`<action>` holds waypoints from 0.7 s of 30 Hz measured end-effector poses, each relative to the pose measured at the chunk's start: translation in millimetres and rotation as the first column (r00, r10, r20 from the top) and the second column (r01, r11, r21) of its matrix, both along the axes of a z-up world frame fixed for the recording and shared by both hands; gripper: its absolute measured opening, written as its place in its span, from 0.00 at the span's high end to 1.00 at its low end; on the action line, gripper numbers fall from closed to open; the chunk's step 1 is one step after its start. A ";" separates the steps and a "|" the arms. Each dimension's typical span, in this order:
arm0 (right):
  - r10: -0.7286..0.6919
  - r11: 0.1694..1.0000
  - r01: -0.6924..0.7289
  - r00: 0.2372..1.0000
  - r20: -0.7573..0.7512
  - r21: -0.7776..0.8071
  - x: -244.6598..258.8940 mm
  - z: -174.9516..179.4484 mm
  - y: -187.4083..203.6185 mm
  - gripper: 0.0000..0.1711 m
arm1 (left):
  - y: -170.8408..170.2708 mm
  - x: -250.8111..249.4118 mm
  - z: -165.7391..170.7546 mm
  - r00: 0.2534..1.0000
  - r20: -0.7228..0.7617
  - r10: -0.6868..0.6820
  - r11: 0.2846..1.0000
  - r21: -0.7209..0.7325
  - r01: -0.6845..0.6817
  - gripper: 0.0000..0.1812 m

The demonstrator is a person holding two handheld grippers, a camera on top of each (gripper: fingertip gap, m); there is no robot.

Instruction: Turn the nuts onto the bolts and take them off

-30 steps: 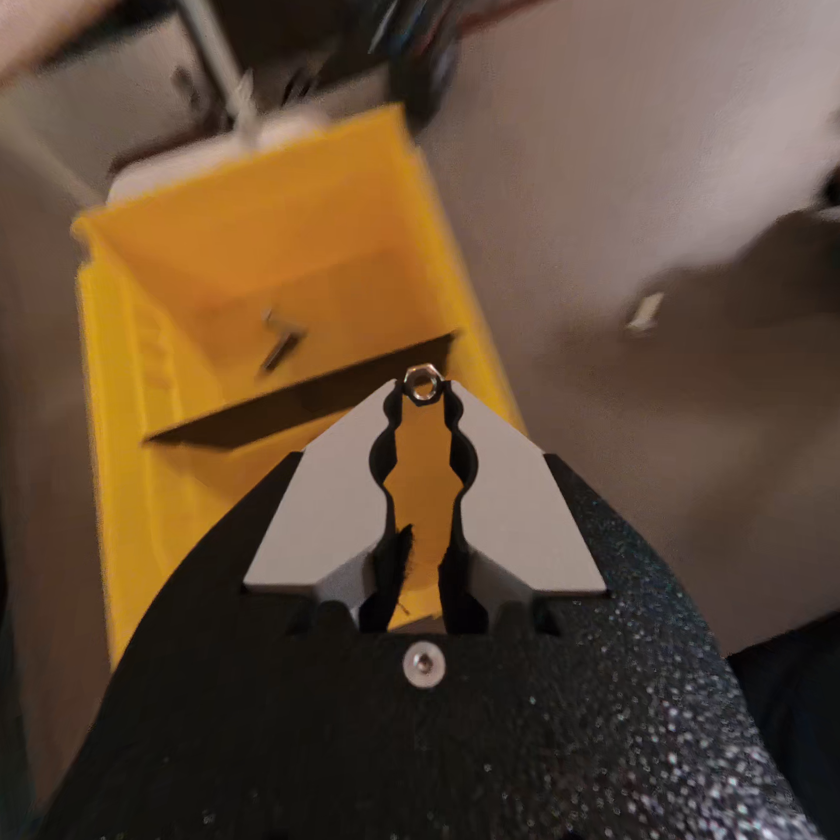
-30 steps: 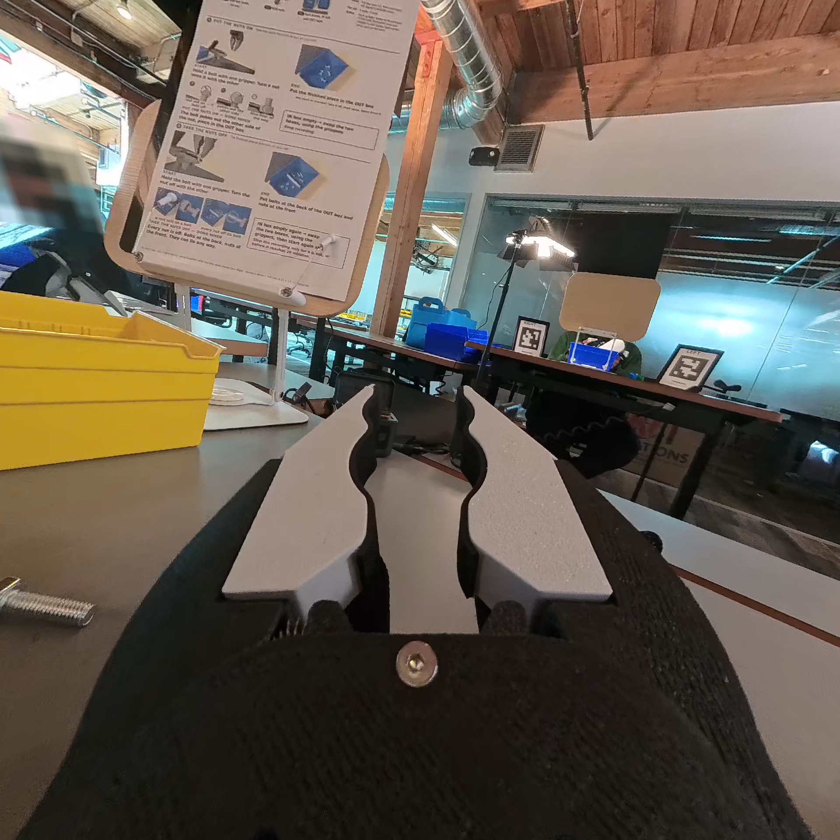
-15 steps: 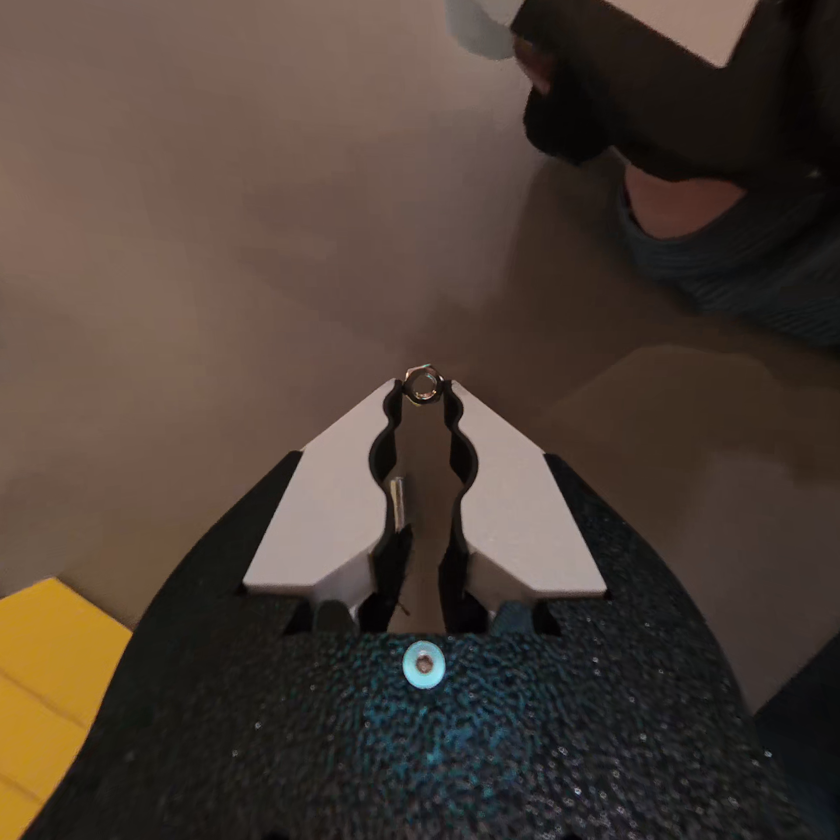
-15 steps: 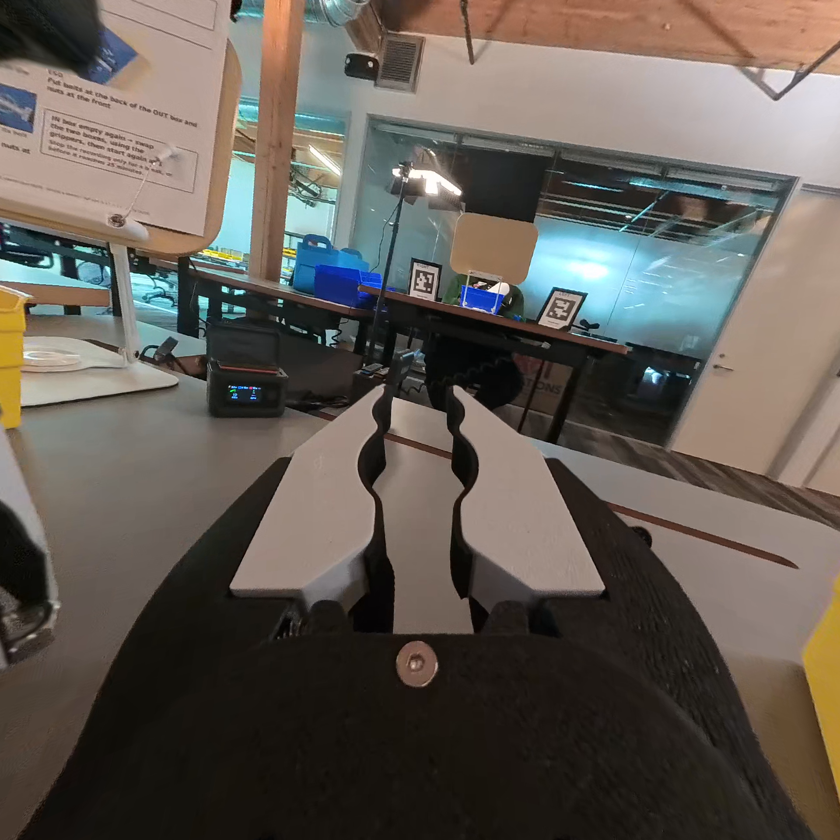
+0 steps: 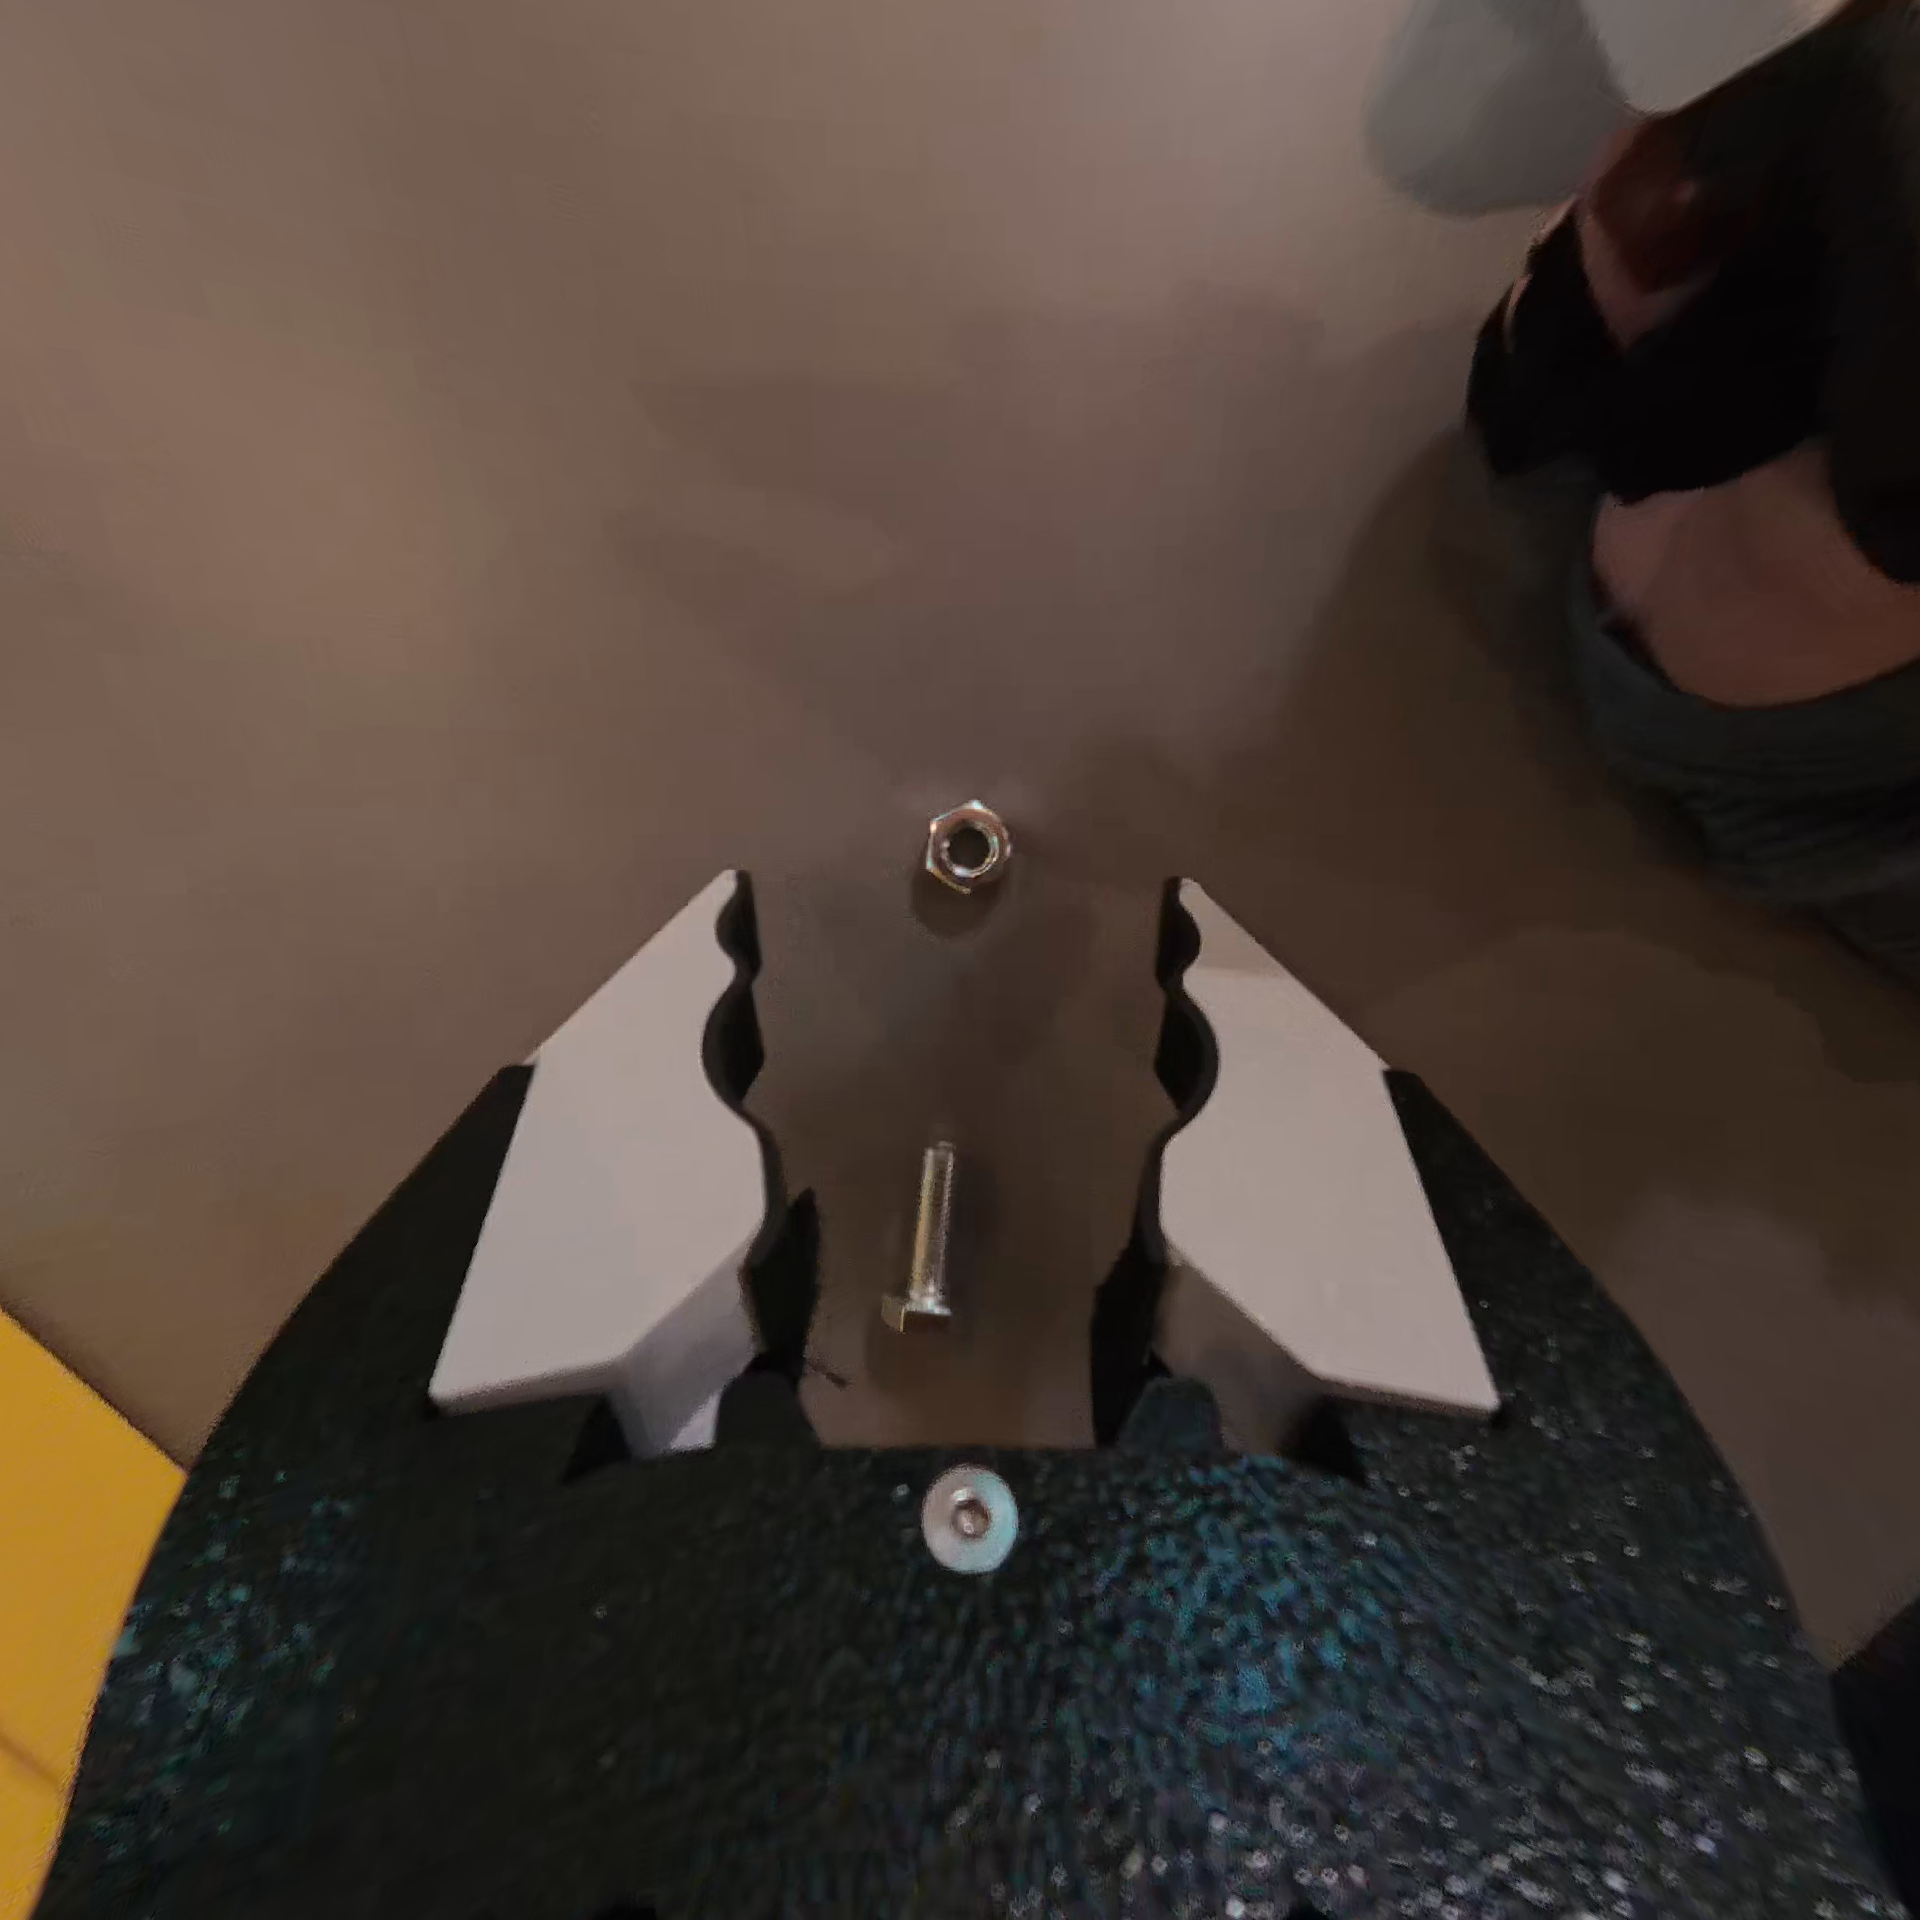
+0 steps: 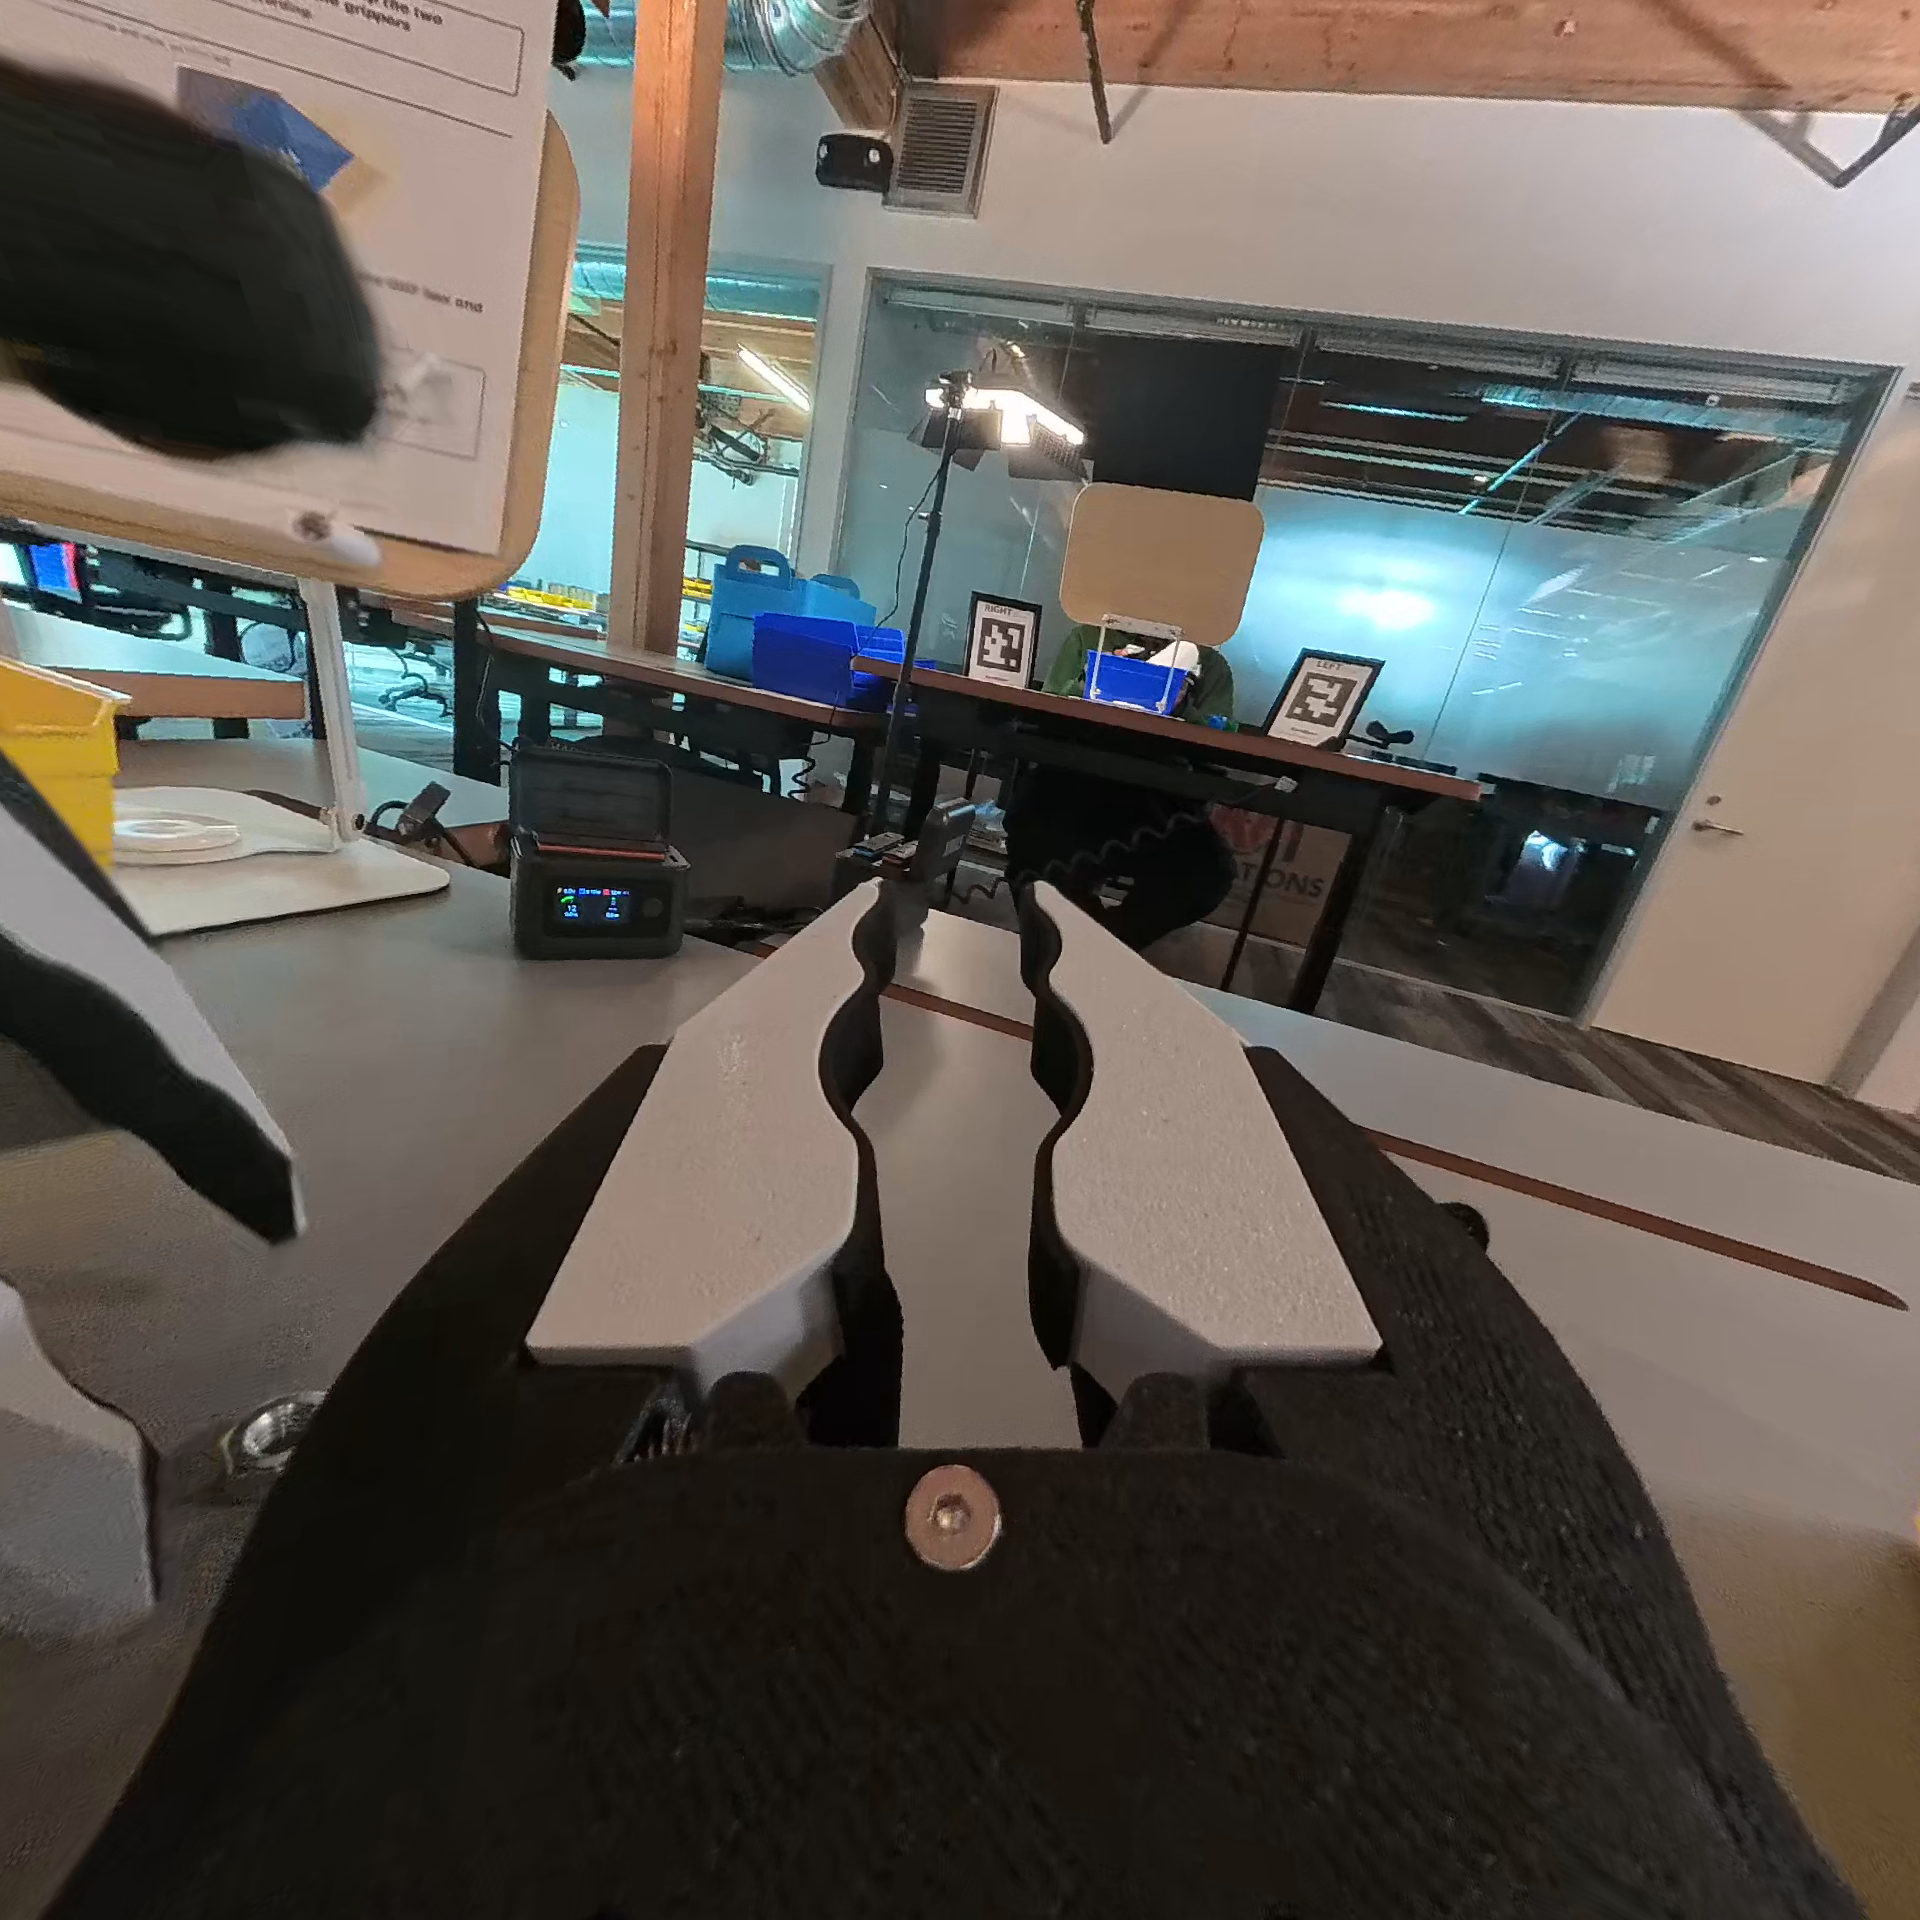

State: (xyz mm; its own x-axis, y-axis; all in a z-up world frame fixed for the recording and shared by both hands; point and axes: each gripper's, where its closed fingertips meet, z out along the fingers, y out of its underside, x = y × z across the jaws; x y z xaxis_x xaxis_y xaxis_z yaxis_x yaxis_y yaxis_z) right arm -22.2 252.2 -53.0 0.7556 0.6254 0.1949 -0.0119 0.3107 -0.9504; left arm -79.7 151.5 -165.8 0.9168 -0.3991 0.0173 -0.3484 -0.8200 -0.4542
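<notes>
In the left wrist view my left gripper [image 5: 956, 885] is open, pointing down at the grey table. A silver hex nut [image 5: 966, 844] lies flat on the table just beyond the fingertips, free of them. A silver bolt [image 5: 925, 1242] lies on the table between the two fingers, head toward me. My right gripper [image 6: 956, 904] is partly open and empty, held low over the table and pointing across the room. The nut [image 6: 272, 1429] also shows at the lower left of the right wrist view, beside one of the left gripper's fingers [image 6: 135, 1049].
A yellow bin corner [image 5: 62, 1558] sits at lower left. A hand on the right gripper [image 5: 1714, 364] is at upper right. Farther back on the table stand a small black device with a screen [image 6: 592, 883], a white stand base [image 6: 270, 878] and an instruction board [image 6: 436, 312]. There is about 15 centimeters between the tips of the two grippers. The right gripper is farther from the silver bolt [image 5: 925, 1242], some 20 centimeters, than the left, some 8 centimeters.
My left gripper swung from over the yellow bin to the bare table, then opened and let the nut go onto the table. The right gripper turned to the right and stayed empty.
</notes>
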 end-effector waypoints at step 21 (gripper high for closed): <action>0.095 0.994 -0.095 0.995 -0.001 0.061 -9.8 6.2 -21.8 0.86 | -82.8 -29.4 -14.2 0.985 0.174 0.016 1.000 0.021 -0.020 0.90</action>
